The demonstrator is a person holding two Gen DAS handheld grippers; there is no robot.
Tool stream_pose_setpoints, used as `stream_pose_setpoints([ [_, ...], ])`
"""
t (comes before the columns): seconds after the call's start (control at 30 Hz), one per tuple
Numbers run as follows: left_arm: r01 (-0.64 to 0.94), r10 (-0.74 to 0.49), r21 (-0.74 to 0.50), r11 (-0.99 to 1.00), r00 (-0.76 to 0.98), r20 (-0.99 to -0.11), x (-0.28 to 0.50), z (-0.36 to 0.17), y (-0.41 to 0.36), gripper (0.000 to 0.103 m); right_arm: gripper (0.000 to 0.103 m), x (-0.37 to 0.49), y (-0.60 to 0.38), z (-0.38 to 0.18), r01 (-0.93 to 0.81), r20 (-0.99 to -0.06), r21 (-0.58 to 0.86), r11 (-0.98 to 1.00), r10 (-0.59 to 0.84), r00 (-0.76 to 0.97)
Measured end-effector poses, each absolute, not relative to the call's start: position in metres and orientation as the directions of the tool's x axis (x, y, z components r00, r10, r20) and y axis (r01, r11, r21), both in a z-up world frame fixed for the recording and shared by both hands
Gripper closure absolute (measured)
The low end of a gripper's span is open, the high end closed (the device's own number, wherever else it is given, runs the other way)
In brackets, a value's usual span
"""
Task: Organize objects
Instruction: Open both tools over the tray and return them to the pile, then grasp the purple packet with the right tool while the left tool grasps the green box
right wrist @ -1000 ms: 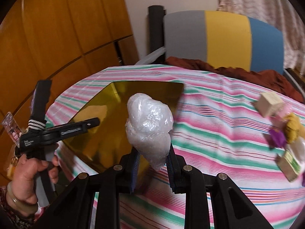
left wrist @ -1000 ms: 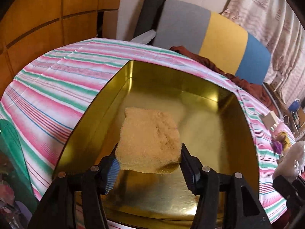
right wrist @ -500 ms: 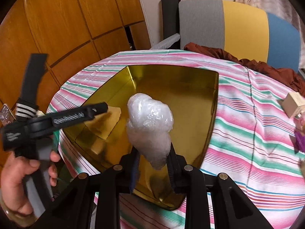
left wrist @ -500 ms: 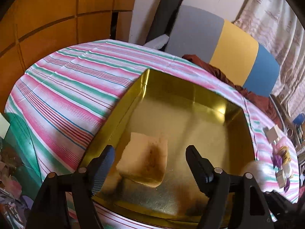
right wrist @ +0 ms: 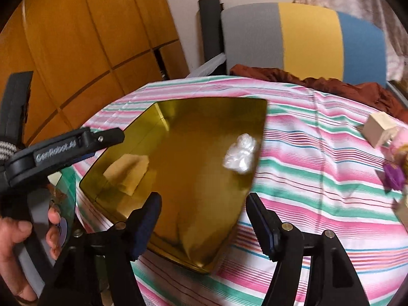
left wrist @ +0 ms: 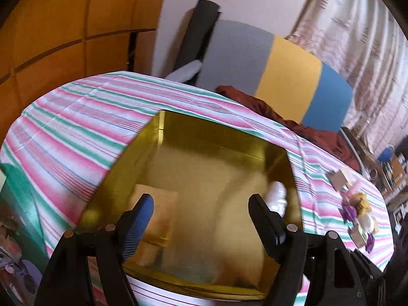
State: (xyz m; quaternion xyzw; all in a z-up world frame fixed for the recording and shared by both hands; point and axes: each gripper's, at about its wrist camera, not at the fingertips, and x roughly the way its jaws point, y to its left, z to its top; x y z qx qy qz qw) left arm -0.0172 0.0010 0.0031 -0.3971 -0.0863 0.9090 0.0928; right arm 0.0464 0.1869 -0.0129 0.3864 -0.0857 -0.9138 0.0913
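Note:
A gold tin tray (left wrist: 216,176) (right wrist: 199,178) sits on the striped tablecloth. A tan sponge (left wrist: 155,211) (right wrist: 130,168) lies on the tin's floor at its left side. A crumpled white plastic wad (left wrist: 276,196) (right wrist: 241,156), blurred, is at the tin's right wall. My left gripper (left wrist: 201,201) hangs open above the tin's near edge with nothing between its fingers. It also shows at the left of the right wrist view, left gripper (right wrist: 63,148), held by a hand (right wrist: 15,242). My right gripper (right wrist: 204,200) is over the tin's near corner, its jaws opening and empty.
To the right on the cloth lie a wooden block (right wrist: 377,130) (left wrist: 341,178), a purple item (right wrist: 394,176) (left wrist: 349,210) and other small things. A grey, yellow and blue chair back (right wrist: 306,35) and a brown cloth (right wrist: 318,81) stand behind the table.
The left gripper let go of the sponge, which dropped into the tin, and then rose. The right gripper came over the tin and released the plastic wad, now at the tin's right side.

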Motion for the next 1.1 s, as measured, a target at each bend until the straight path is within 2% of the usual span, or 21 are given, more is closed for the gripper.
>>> stream_pose_setpoints([
  [0.4, -0.282, 0.368, -0.239, -0.929, -0.635, -0.679, 0.011, 0.004, 0.058, 0.025, 0.034, 0.070, 0.246, -0.007, -0.012, -0.682, 0.216, -0.976, -0.142, -0.718],
  [0.7, -0.447, 0.487, -0.244, -0.860, -0.579, -0.654, 0.043, 0.005, 0.109, 0.025, 0.034, 0.100, 0.322, -0.021, -0.128, -0.733, 0.117, -0.985, 0.001, -0.680],
  [0.93, -0.525, 0.539, -0.248, -0.814, -0.523, -0.660, 0.064, 0.000, 0.149, 0.025, 0.035, 0.128, 0.424, -0.021, -0.334, -0.755, 0.038, -0.942, 0.192, -0.628],
  [1.1, -0.560, 0.551, -0.247, -0.791, -0.474, -0.687, 0.072, -0.009, 0.177, 0.025, 0.035, 0.139, 0.498, -0.021, -0.487, -0.790, -0.018, -0.873, 0.311, -0.528],
])
